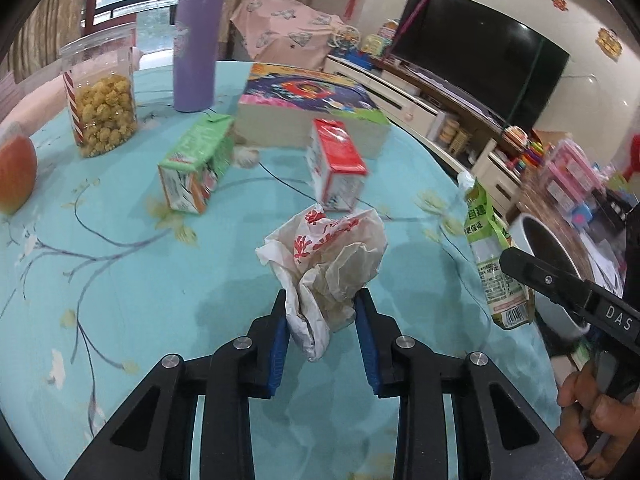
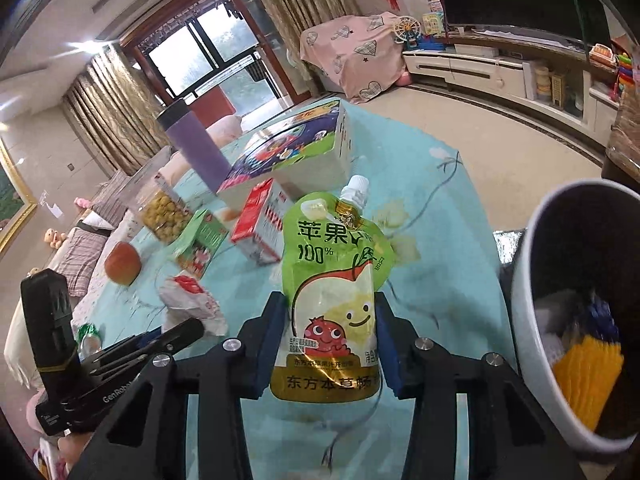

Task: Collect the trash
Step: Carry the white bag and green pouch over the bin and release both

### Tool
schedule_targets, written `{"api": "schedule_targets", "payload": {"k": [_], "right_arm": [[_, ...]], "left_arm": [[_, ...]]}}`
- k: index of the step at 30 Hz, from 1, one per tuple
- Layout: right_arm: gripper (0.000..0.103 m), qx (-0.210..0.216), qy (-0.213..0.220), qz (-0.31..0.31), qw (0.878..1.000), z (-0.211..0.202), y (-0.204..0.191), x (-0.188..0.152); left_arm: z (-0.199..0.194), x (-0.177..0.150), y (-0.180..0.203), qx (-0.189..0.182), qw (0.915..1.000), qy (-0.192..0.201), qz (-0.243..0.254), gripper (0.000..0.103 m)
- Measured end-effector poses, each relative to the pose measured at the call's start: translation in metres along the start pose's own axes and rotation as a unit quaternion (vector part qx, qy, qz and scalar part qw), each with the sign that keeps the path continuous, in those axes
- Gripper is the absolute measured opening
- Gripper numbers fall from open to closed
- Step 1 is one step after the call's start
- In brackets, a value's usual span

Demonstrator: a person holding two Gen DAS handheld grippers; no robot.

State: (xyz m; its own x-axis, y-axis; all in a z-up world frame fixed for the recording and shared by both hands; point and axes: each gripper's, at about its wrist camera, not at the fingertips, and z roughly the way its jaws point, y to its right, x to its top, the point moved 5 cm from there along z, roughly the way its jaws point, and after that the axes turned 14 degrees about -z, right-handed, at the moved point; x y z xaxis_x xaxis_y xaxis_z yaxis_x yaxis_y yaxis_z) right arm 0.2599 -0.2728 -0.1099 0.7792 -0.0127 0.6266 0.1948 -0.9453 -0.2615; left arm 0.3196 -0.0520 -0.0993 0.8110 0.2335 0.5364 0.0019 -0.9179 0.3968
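My left gripper (image 1: 322, 312) is shut on a crumpled white and red paper wrapper (image 1: 326, 256) over the turquoise tablecloth (image 1: 140, 280). The wrapper also shows in the right wrist view (image 2: 192, 300). My right gripper (image 2: 332, 320) is shut on a green apple juice pouch (image 2: 332, 280) with a white spout, held upright near the table's right edge; the pouch also shows in the left wrist view (image 1: 494, 264). A white trash bin (image 2: 532, 320) with paper scraps inside stands just right of the pouch and shows in the left wrist view (image 1: 560, 264).
On the table stand a green carton (image 1: 196, 164), a red carton (image 1: 338, 164), a colourful box (image 1: 312, 108), a purple flask (image 1: 196, 40), a jar of yellow snacks (image 1: 102, 92) and an apple (image 1: 14, 176). A TV cabinet lines the far wall.
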Motion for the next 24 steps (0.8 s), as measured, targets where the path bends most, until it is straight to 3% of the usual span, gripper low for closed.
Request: {"api": "schedule_targets", "payload": {"k": [13, 24], "right_arm": [[0.044, -0.002, 0.027, 0.000, 1.000, -0.055, -0.004, -0.023], [0.044, -0.025, 0.049, 0.019, 0.998, -0.088, 0.017, -0.029]], "left_arm": [[-0.034, -0.028, 0.048, -0.025, 0.9988, -0.001, 0.043, 0.030], [-0.038, -0.039, 0.094, -0.040, 0.9954, -0.011, 0.087, 0.030]]}}
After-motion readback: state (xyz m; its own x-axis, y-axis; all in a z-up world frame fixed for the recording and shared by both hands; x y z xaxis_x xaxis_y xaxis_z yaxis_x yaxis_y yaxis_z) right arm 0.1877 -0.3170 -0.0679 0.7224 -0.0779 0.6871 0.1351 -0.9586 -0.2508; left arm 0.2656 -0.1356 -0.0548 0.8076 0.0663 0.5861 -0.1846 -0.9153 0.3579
